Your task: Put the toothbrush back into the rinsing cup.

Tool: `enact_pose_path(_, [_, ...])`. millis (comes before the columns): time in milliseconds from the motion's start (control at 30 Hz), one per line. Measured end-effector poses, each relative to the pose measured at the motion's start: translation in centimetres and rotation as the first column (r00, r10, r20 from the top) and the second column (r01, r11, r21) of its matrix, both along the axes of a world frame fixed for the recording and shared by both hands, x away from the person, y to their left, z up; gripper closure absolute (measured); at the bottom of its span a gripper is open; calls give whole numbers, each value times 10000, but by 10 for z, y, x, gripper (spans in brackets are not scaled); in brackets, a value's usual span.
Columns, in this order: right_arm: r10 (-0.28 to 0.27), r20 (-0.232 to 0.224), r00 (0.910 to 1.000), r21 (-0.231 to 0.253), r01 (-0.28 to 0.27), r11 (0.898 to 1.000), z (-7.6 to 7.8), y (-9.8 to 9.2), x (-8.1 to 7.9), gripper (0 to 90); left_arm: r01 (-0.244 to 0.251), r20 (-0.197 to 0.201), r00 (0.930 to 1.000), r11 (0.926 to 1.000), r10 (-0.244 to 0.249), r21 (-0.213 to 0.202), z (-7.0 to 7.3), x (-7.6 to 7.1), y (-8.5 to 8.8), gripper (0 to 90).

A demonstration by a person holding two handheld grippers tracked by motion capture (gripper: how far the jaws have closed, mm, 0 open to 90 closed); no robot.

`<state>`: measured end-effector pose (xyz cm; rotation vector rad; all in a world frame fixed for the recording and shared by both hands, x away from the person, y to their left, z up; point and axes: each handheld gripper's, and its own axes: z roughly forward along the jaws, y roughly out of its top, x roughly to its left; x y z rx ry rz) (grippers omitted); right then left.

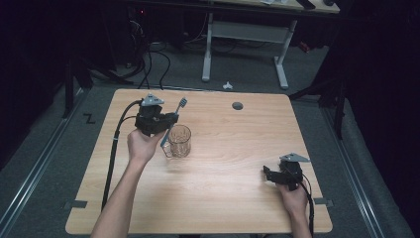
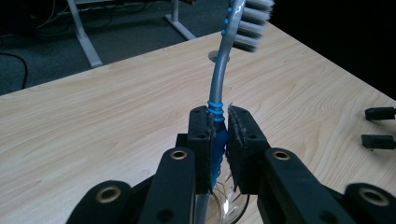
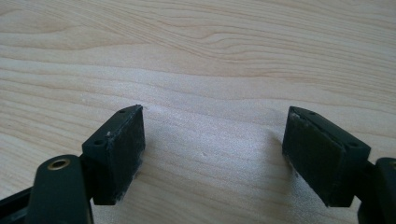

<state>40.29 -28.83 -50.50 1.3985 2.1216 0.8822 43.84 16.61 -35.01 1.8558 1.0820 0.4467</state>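
My left gripper [image 1: 168, 120] is shut on a grey and blue toothbrush [image 1: 174, 119], whose bristled head points up and away. In the left gripper view the black pads [image 2: 205, 140] clamp the blue part of the toothbrush handle [image 2: 217, 84], and the bristles [image 2: 254, 21] stand at the top. Just below and right of the gripper a clear glass cup [image 1: 179, 141] stands upright on the wooden table [image 1: 223, 198]; its rim [image 2: 229, 205] shows under the jaws. My right gripper [image 1: 267, 174] rests low near the table's right front, open, with bare wood between its pads [image 3: 119, 149].
A round grey cable hole [image 1: 237, 105] sits near the table's far edge. Black cables trail from both grippers off the front edge. Beyond the table stand a white desk frame [image 1: 242, 44] and floor cables. The right gripper's fingertips [image 2: 380, 126] show at the left gripper view's right edge.
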Motion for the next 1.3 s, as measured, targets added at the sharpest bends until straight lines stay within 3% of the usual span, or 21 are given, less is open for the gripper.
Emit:
enact_pose_path(767, [-1, -1, 10000, 3, 1, 10000, 0, 0, 0, 213, 170, 213, 9996, 9993, -162, -338, -13, 9, -2, 799])
enact_pose_path(1300, [-9, 0, 10000, 6, 9, 10000, 0, 0, 0, 214, 207, 135, 9997, 9994, -203, -279, -11, 5, 3, 796])
